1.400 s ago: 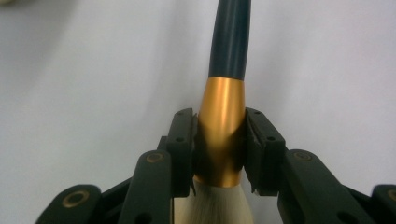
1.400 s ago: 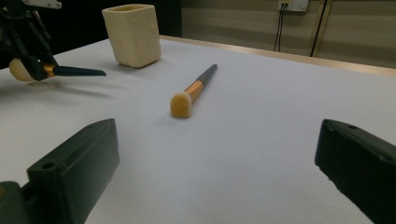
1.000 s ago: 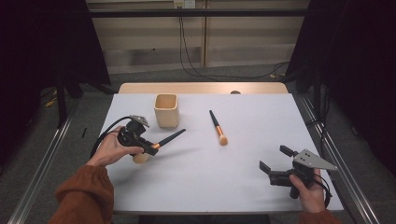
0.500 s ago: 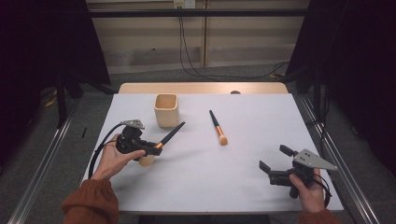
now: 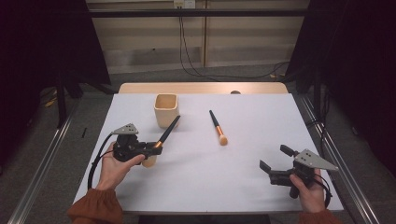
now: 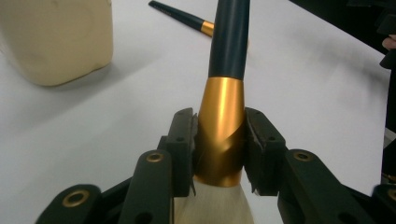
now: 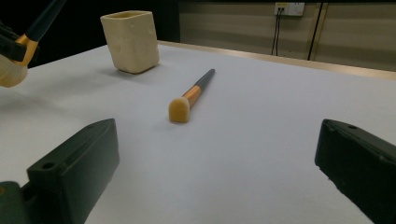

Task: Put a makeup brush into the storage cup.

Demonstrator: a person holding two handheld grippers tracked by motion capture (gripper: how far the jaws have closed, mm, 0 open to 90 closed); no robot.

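White table [image 5: 243, 182] spread across the middle of the high view, bare except for three things in its far half and the two grippers near its front edge. Cream square cup [image 5: 166, 110] upright at about 11 o'clock from the table's middle, open mouth up, nothing inside that can be made out. Left gripper [image 5: 152, 148] low at 9 o'clock, carried by a hand in a rust-coloured sleeve [image 5: 95, 212], grey three-cornered plate on top and black cable looping down beside the wrist; fingers clamped on the gold collar of the held brush [image 5: 164, 137], one pad on each side as seen in the left gripper view. Dark handle of that brush slanted up toward 1 o'clock, its tip close against the cup's near right corner in the high view, contact not certain; pale bristle head hanging just below the fingers, over the table. Right gripper [image 5: 274, 164] at 4 o'clock, well apart from everything else, fingers spread wide with only bare table between them. Second brush [image 5: 217, 127] lying flat just right of centre at about 12 o'clock, dark handle pointing away, gold collar and tan bristle head toward the near edge, well clear of the cup and of the held brush. Open table between the right gripper and that lying brush, with nothing in the way.
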